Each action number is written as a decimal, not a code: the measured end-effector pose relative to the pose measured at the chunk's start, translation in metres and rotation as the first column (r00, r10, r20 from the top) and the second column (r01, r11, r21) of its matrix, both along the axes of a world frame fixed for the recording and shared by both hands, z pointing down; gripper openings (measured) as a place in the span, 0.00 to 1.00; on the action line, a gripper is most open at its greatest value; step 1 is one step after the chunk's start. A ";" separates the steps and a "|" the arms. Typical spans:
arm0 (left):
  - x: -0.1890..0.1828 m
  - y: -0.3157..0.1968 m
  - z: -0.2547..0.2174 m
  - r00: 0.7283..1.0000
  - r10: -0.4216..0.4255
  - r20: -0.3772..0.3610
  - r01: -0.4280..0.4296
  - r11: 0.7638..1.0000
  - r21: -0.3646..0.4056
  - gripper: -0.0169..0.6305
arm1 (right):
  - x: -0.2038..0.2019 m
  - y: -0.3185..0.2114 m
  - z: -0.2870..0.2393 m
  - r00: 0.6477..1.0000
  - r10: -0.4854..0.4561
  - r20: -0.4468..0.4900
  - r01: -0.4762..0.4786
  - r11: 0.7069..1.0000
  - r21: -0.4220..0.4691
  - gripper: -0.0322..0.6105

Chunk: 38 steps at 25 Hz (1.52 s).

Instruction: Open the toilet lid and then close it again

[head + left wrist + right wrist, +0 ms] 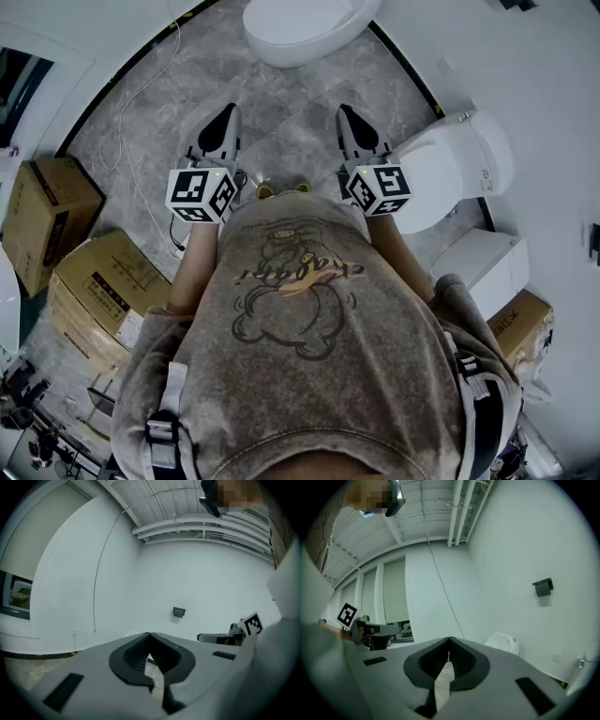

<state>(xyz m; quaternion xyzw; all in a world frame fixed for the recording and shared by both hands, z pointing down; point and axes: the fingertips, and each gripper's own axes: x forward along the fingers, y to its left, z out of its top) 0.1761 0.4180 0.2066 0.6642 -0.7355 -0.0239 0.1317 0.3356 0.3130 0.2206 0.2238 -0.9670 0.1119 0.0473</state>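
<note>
In the head view a white toilet (455, 169) with its lid down stands at the right, against the wall. My right gripper (345, 114) is held in the air just left of it, not touching it, jaws together and nothing in them. At the same height, farther left, my left gripper (226, 116) is shut and empty too. Both point away from my chest. In the left gripper view the fingertips meet (150, 633); in the right gripper view they meet as well (449, 639), with a white toilet (504, 643) beyond them.
A second white toilet (305, 28) stands at the far end of the grey marble floor (281, 103). Cardboard boxes (98, 291) are stacked at the left, and a white cable (131, 112) trails over the floor. A dark box (543, 587) hangs on the white wall.
</note>
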 end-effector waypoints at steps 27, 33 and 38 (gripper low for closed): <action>-0.139 -0.190 0.075 0.995 0.097 -0.015 -0.098 0.994 -0.039 0.04 | -0.153 -0.145 0.087 0.999 -0.018 -0.028 0.016 0.996 -0.092 0.09; -0.200 -0.276 0.135 0.989 0.143 -0.036 -0.145 0.988 -0.051 0.04 | -0.218 -0.219 0.147 0.999 0.042 -0.019 -0.043 0.995 -0.091 0.09; -0.215 -0.333 0.229 0.983 0.179 -0.050 -0.184 0.977 -0.112 0.04 | -0.242 -0.268 0.226 0.996 0.077 -0.039 -0.082 0.987 -0.135 0.09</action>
